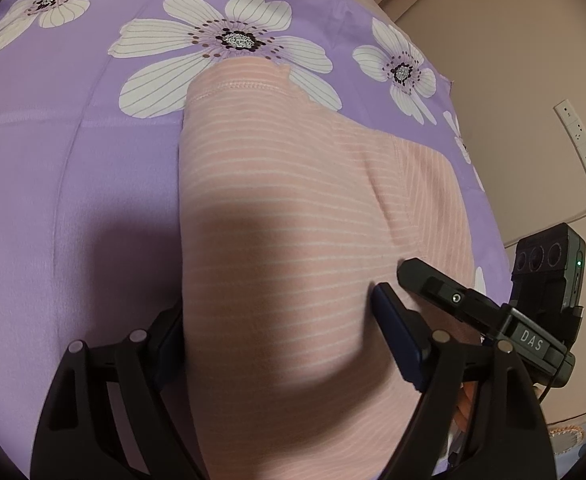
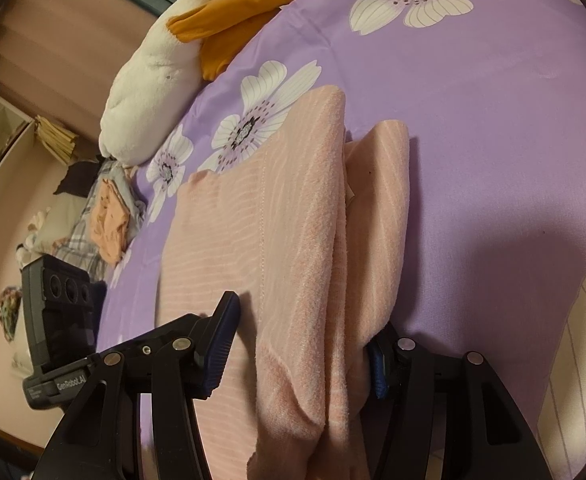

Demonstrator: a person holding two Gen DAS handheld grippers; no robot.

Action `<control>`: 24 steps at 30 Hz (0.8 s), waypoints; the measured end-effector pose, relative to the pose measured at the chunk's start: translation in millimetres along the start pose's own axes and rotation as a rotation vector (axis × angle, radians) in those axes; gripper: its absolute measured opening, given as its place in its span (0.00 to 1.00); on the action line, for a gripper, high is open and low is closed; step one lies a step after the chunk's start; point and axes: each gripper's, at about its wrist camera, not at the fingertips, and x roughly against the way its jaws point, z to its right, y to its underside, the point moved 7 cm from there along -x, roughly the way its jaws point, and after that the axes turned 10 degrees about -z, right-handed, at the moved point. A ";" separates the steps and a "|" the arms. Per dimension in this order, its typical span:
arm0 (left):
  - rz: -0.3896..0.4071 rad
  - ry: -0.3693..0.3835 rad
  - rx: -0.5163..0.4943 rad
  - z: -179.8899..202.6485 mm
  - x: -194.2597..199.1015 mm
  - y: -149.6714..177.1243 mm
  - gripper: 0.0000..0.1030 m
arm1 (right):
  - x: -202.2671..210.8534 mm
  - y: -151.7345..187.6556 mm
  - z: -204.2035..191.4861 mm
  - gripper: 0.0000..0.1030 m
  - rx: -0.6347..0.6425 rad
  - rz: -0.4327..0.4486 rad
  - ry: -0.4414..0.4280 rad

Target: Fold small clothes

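Pink striped garment (image 2: 293,240) is straddled, ungripped, by both open hand-held grippers — left (image 1: 277,344), right (image 2: 305,344) — so mid-fold, closing at 6 o'clock is needed.

garment: pink cloth (image 1: 277,216) with thin white stripes
state: partly folded, layers overlapping
pose: flat on bedspread
place: spread between both grippers' fingers, reaching ahead of them

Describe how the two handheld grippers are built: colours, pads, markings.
Both the left gripper and the right gripper have matte black plastic fingers with silver rivets and dark blue ribbed pads. Each carries a black three-lens camera box; white lettering reads DAS on one mount, GenRoboLAI on the other.
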 end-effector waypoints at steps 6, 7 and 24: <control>0.001 -0.004 -0.001 0.5 0.0 0.2 0.81 | 0.0 -0.4 0.1 0.56 0.001 -0.001 0.001; 0.002 -0.004 -0.001 0.3 0.1 0.1 0.81 | 0.0 -0.7 0.1 0.56 0.002 -0.001 0.001; 0.001 -0.025 -0.009 1.0 -0.7 0.0 0.79 | -0.9 -0.7 -1.0 0.56 0.010 -0.001 0.015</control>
